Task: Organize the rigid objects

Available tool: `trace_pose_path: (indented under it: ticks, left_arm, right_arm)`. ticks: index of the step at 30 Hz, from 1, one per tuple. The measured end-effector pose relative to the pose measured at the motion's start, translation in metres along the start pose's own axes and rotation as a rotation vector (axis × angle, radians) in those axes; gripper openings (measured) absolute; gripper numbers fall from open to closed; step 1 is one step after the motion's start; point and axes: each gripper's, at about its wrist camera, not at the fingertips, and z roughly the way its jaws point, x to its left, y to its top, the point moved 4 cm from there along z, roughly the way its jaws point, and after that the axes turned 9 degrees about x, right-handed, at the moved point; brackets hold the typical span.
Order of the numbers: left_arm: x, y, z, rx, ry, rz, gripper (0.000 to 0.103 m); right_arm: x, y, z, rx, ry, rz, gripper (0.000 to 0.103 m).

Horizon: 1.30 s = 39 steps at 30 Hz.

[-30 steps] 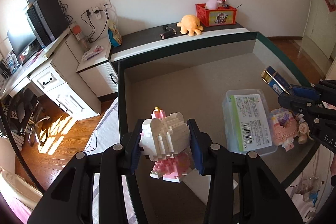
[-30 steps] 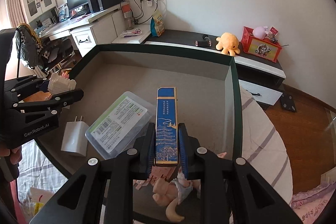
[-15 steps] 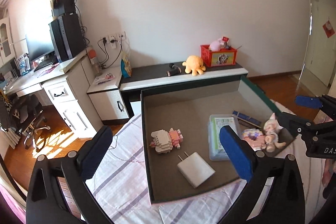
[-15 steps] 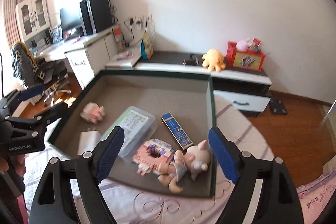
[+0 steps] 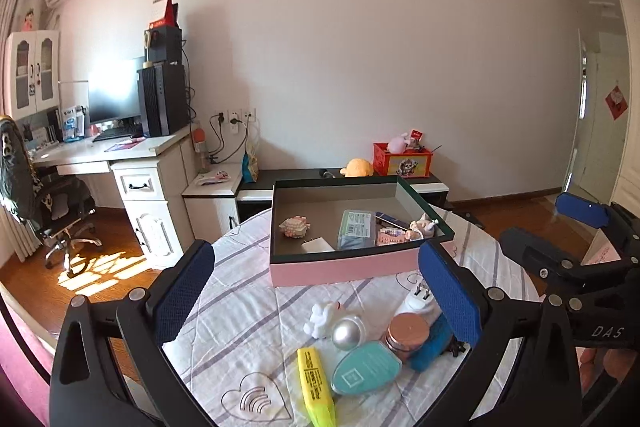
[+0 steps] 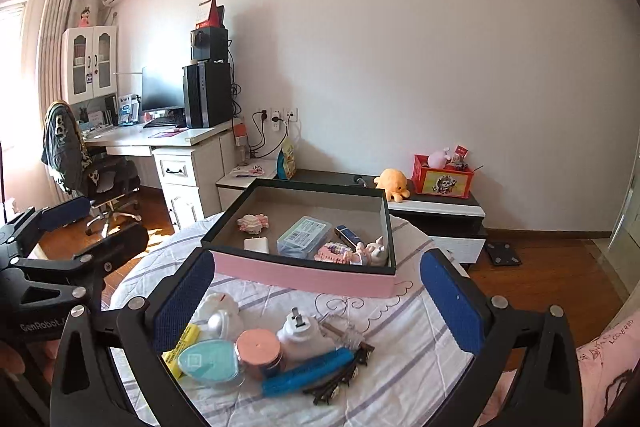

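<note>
Left wrist view: we see our left gripper [image 5: 316, 291] with its jaws spread wide and nothing between the blue pads. Under it, on the near part of the striped cloth surface [image 5: 240, 307], lies a loose cluster. From left to right it holds a yellow highlighter [image 5: 315, 387], a small white figure [image 5: 322, 319], a silver ball-shaped cap [image 5: 347, 334], a teal oval case [image 5: 365, 367], a copper-lidded jar [image 5: 406, 334] and a white plug [image 5: 418, 301].

Farther off sits the pink-sided box [image 5: 340, 269] with its dark rim. Inside it, left to right, rest a pink and white brick figure [image 5: 295, 226], a white charger [image 5: 317, 246], a clear plastic case [image 5: 356, 229], a pink brick piece [image 5: 390, 235] and a small doll [image 5: 422, 227] near the right wall. At the right edge our right gripper [image 5: 568, 239] hovers beside the box.

In the right wrist view, the right gripper [image 6: 320, 291] has its jaws opening, with nothing held between them. The same cluster lies below, with a blue comb-like tool [image 6: 308, 371] and dark hairpins [image 6: 336, 383] at its near right. The box [image 6: 304, 277] stands just beyond, and a narrow blue carton [image 6: 347, 235] lies inside it between the clear case and the doll.
</note>
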Motion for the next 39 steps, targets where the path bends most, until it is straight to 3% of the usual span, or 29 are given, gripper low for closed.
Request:
trace_pose_path:
  ticks: [8,16,23,39]
  left_arm:
    - [-0.014,-0.023,-0.075,-0.088,0.057,0.002,0.103]
    - [-0.025,-0.029,-0.126,-0.173,0.115,-0.002,0.103]
    - [-0.025,-0.028,-0.142,-0.193,0.139,-0.004,0.103]
    - [-0.023,-0.030,-0.135,-0.184,0.146,-0.005,0.103]
  right_arm:
    - [0.002,-0.024,-0.071,-0.066,-0.035,0.031,0.103]
    - [0.003,-0.028,-0.115,-0.123,-0.051,0.034,0.103]
    - [0.006,-0.029,-0.127,-0.142,-0.051,0.031,0.103]
    - [0.007,-0.029,-0.121,-0.123,-0.045,0.031,0.103]
